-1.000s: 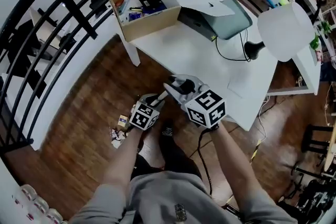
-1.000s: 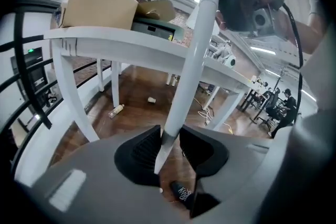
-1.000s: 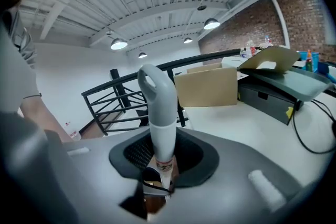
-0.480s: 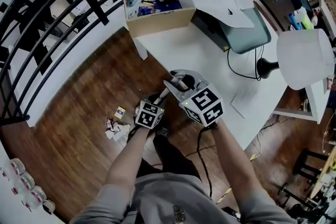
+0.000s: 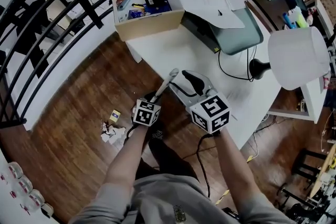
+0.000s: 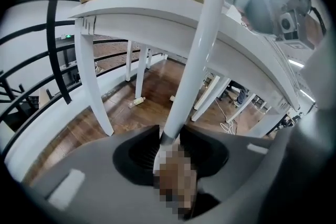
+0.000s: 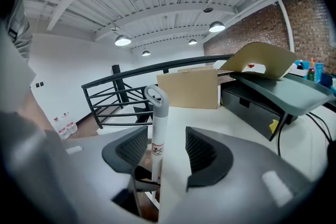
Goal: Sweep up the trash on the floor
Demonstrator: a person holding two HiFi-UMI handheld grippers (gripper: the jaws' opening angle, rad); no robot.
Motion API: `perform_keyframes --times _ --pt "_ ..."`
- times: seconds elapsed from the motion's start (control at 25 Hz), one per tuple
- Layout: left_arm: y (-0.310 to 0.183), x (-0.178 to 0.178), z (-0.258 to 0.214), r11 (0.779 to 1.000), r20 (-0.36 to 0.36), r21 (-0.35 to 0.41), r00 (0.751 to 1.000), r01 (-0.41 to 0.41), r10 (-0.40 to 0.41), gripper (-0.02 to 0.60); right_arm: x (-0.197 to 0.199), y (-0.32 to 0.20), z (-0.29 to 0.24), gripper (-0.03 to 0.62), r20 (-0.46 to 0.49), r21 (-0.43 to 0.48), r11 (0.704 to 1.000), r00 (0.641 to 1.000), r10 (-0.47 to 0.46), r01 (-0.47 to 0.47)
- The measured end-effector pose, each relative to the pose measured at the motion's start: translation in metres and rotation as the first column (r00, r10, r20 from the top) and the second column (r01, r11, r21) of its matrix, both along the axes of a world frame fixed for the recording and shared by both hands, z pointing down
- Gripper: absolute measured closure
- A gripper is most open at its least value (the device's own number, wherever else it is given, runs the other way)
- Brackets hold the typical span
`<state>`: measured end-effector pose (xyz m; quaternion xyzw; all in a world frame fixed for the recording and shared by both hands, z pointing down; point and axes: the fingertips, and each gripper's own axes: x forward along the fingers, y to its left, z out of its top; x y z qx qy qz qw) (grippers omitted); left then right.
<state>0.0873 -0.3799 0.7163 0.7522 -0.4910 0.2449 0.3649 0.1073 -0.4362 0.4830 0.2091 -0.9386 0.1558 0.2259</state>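
Observation:
A long white broom handle (image 5: 167,84) slants up from my left gripper (image 5: 154,98) to just in front of the table edge. The left gripper view has the handle (image 6: 197,55) running up from between the jaws, and my left gripper (image 6: 170,147) is shut on it. My right gripper (image 5: 184,83) sits just right of the handle's top. In the right gripper view its jaws are opening: the handle (image 7: 158,123) stands between them, and my right gripper (image 7: 167,149) is not pressing on it. Crumpled paper trash (image 5: 113,134) and a small yellow box (image 5: 114,115) lie on the wood floor to the left.
The white table (image 5: 173,44) carries a cardboard box (image 5: 142,2), a grey printer (image 5: 231,29) and a white lamp (image 5: 296,57). A black railing (image 5: 52,18) runs along the left. Several bottles (image 5: 21,186) stand at the lower left. Table legs (image 6: 92,86) stand ahead.
My right gripper has opened off the handle and drawn away to the right. My left gripper, still on the handle, has shifted slightly left and down.

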Motion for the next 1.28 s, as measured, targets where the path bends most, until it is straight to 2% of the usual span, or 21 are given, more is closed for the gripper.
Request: perform_keyframes --times 0.24,0.4,0.48,0.56,0.64,0.76,0.96,1.04,1.28 --pt "0.007 -0.002 -0.009 1.000 -0.022 0.005 1.000 0.005 -0.005 0.422 0.015 0.017 -0.006 0.391 -0.005 -0.004 0.999 0.999 0.054 -0.054" --pt "0.024 -0.017 -0.032 0.999 -0.035 0.046 0.999 0.025 -0.023 0.422 0.018 0.035 -0.005 0.396 -0.020 -0.015 0.996 0.996 0.085 -0.086" --pt "0.035 -0.033 -0.051 0.994 -0.052 0.088 0.997 0.059 -0.055 0.435 0.009 0.049 -0.011 0.409 -0.007 -0.009 0.997 0.997 0.083 -0.083" --pt "0.051 -0.054 -0.071 0.986 -0.070 0.130 0.993 0.106 -0.097 0.488 -0.007 0.067 -0.017 0.436 0.012 -0.005 0.997 0.997 0.074 -0.074" --pt "0.071 -0.080 -0.094 0.972 -0.091 0.170 0.985 0.161 -0.147 0.538 -0.029 0.089 -0.025 0.453 0.032 -0.003 0.999 0.998 0.054 -0.054" --pt "0.108 -0.119 -0.134 0.947 -0.098 0.246 0.978 0.205 -0.186 0.575 -0.065 0.122 -0.042 0.489 0.067 0.014 1.000 0.998 0.022 -0.023" --pt "0.183 -0.177 -0.214 0.886 -0.113 0.392 0.969 0.248 -0.221 0.575 -0.122 0.182 -0.082 0.570 0.124 0.075 0.997 0.992 -0.035 0.026" --pt "0.212 -0.197 -0.238 0.867 -0.125 0.417 0.962 0.272 -0.242 0.575 -0.146 0.210 -0.093 0.594 0.139 0.094 0.993 0.987 -0.080 0.067" --pt "0.278 -0.232 -0.290 0.828 -0.153 0.454 0.944 0.330 -0.293 0.575 -0.209 0.288 -0.113 0.594 0.141 0.140 0.968 0.964 -0.226 0.206"
